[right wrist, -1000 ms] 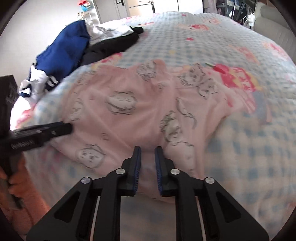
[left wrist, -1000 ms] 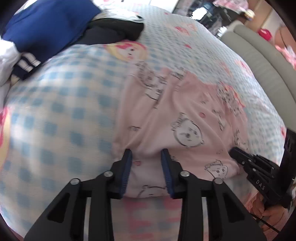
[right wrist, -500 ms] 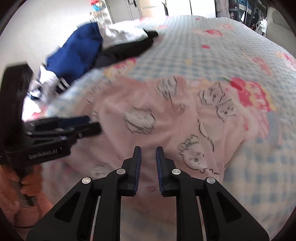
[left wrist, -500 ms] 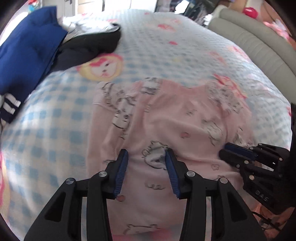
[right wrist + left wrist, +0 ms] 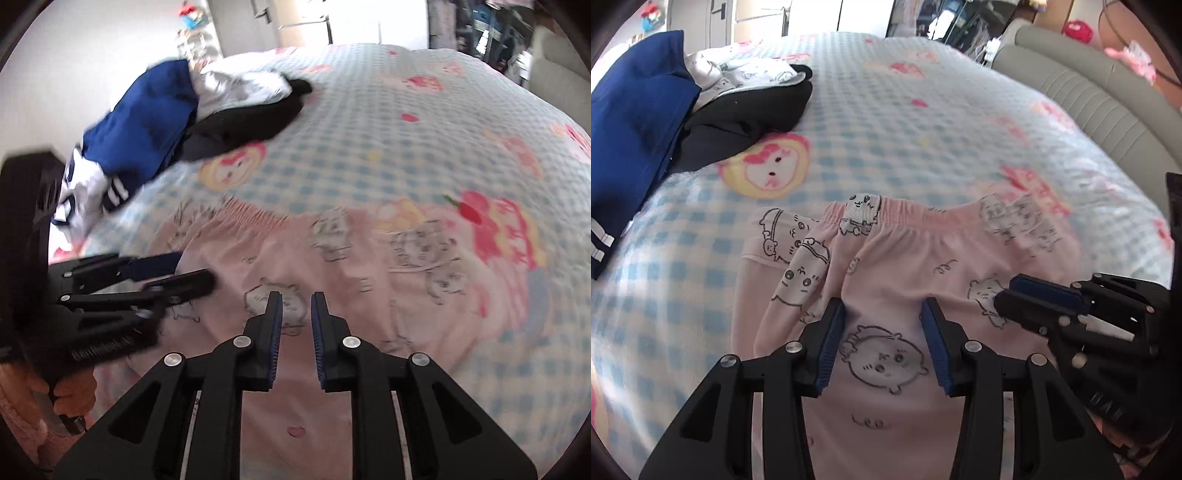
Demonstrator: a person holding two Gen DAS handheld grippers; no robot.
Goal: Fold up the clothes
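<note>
Surroundings: the blue-and-white checked bedspread with pink cartoon prints (image 5: 923, 122) covers the whole work surface. At its far left corner sits one pile of three garments: a navy blue garment with white stripes (image 5: 631, 122), a black garment (image 5: 750, 110) beside it, and a white printed garment (image 5: 746, 70) on top of the black one. The pile lies well apart from your grippers and does not stand in the way. A grey padded headboard (image 5: 1082, 107) curves along the right edge of the bed.

Task item: one pair of pale pink trousers with cartoon animal outlines (image 5: 897, 280) lies on the near part of the bedspread, elastic waistband on the far side, with a fold of cloth turned over along its left edge.

Your left gripper (image 5: 882, 339) hangs over the pink cloth, blue pads spread wide, nothing between them. Your right gripper (image 5: 296, 325) is also over the trousers, pads parted by a narrow gap and holding nothing (left-wrist view shows it just right of the left one (image 5: 1027, 299)). Count: two grippers, one hand visible (image 5: 70, 395) on the left gripper's handle.
</note>
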